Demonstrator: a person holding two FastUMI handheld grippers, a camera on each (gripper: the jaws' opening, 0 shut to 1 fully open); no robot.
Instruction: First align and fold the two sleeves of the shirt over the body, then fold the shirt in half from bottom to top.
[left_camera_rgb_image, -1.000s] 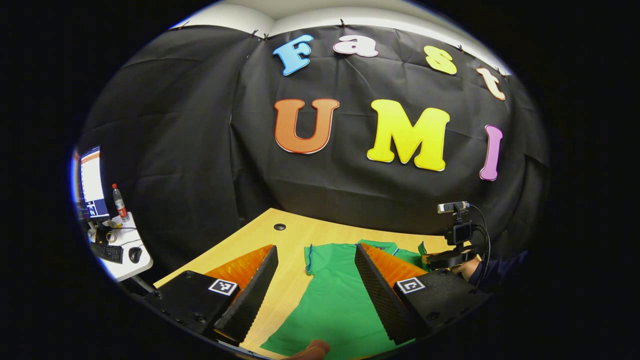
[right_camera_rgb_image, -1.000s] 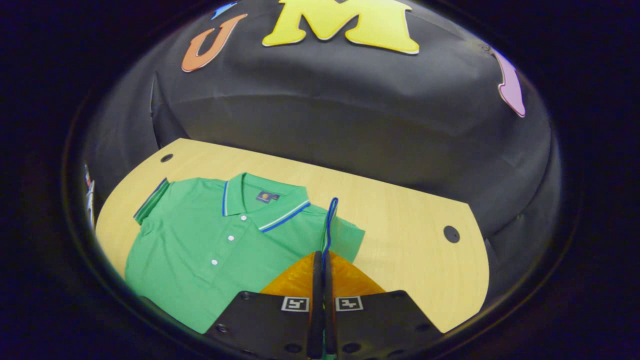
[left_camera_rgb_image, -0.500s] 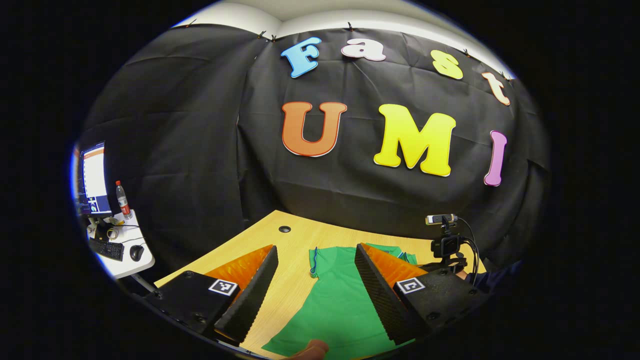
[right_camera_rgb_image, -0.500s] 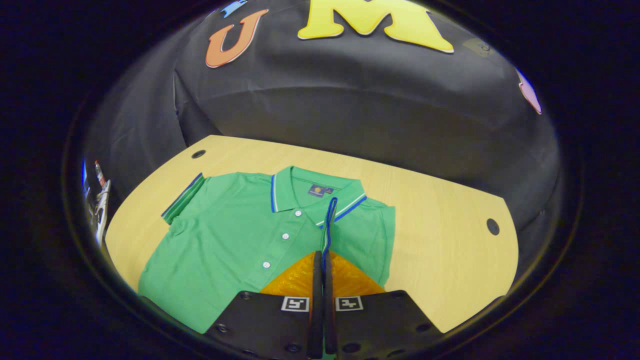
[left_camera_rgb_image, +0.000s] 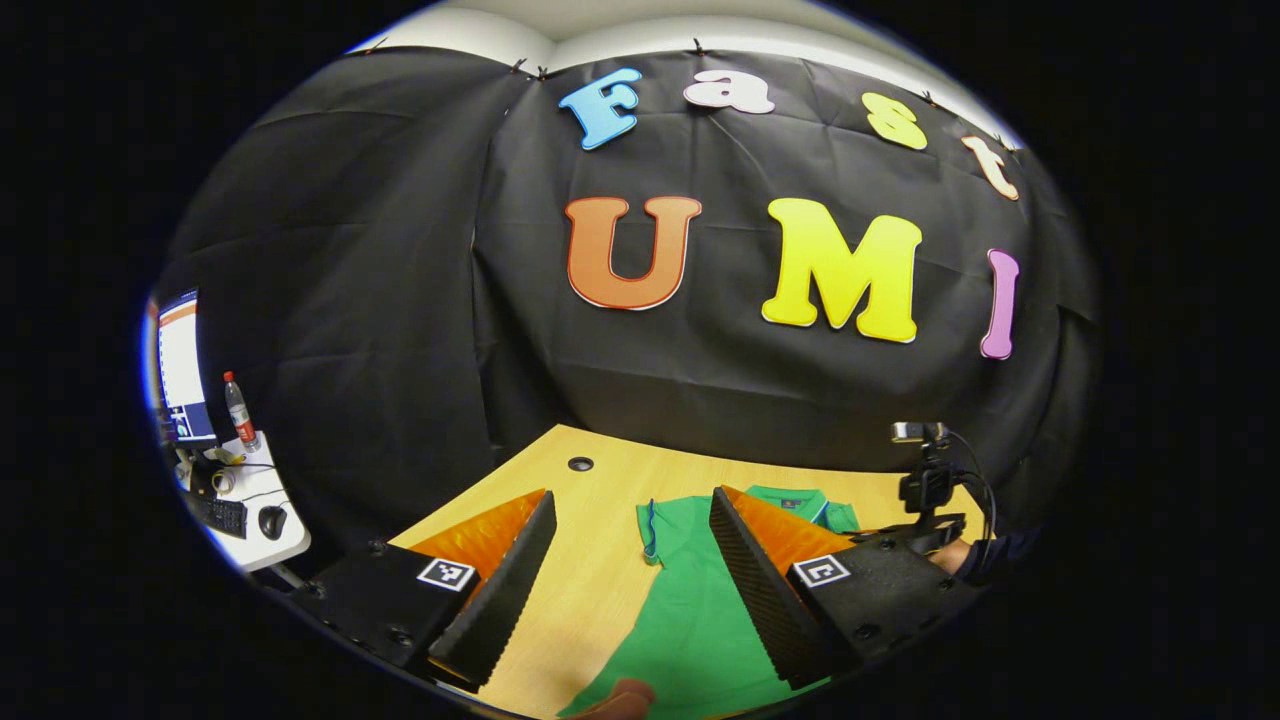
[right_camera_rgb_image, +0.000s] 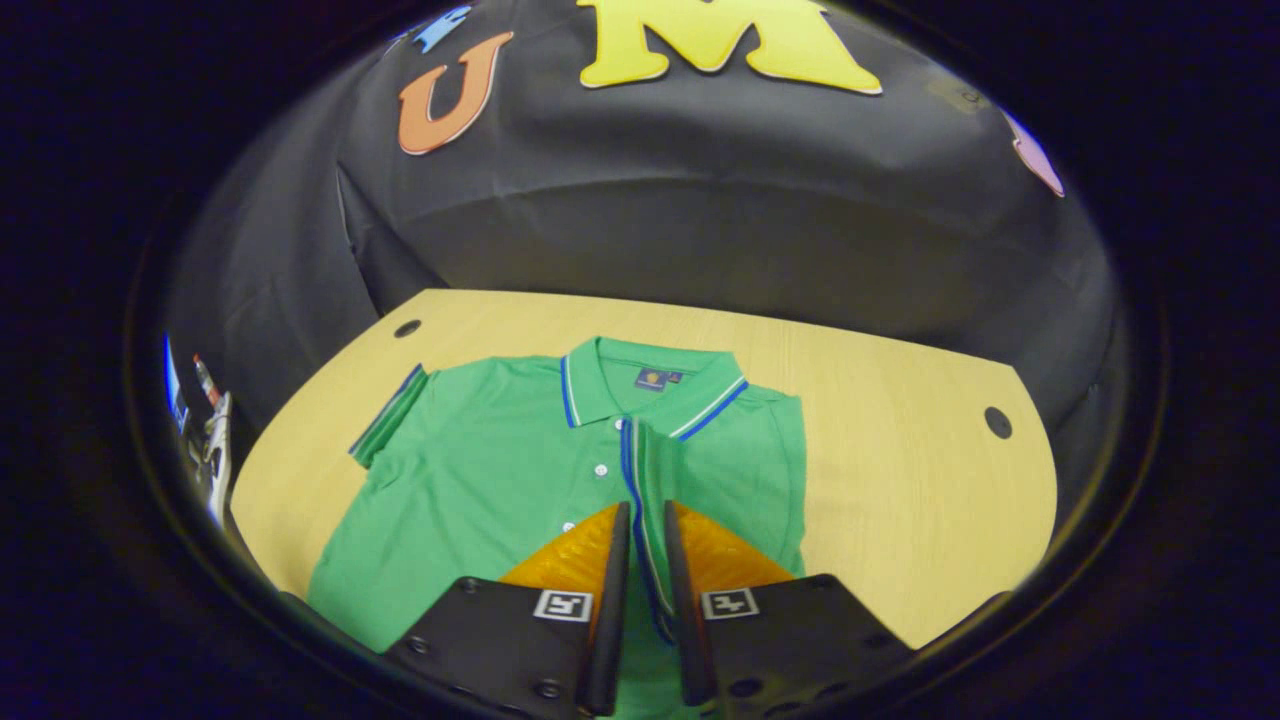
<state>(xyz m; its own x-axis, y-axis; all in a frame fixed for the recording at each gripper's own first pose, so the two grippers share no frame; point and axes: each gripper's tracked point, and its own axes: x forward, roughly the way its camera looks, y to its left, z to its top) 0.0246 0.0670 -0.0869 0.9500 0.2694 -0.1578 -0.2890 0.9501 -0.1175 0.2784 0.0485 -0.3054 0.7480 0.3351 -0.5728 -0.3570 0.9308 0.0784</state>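
Note:
A green polo shirt (right_camera_rgb_image: 500, 480) with a blue-and-white trimmed collar (right_camera_rgb_image: 650, 385) lies face up on the wooden table (right_camera_rgb_image: 900, 480). Its right sleeve is folded over the body, and the blue-edged cuff (right_camera_rgb_image: 632, 470) runs down the button placket. My right gripper (right_camera_rgb_image: 645, 512) hangs just above that cuff, open by a narrow gap with the trim lying between its fingers. The left sleeve (right_camera_rgb_image: 390, 420) is spread flat. In the left gripper view, my left gripper (left_camera_rgb_image: 630, 500) stands wide open over the shirt (left_camera_rgb_image: 700, 610) near its left sleeve (left_camera_rgb_image: 652, 520), holding nothing.
Cable holes (right_camera_rgb_image: 407, 328) (right_camera_rgb_image: 997, 422) sit in the table's far corners. The other gripper's camera mast (left_camera_rgb_image: 925, 480) rises at the right of the left gripper view. A side desk (left_camera_rgb_image: 250, 500) with a monitor, bottle, keyboard and mouse stands off to the left.
My right gripper carried the right sleeve leftward over the shirt's body, laid the cuff along the placket and parted its fingers. My left gripper stayed open and shifted only slightly.

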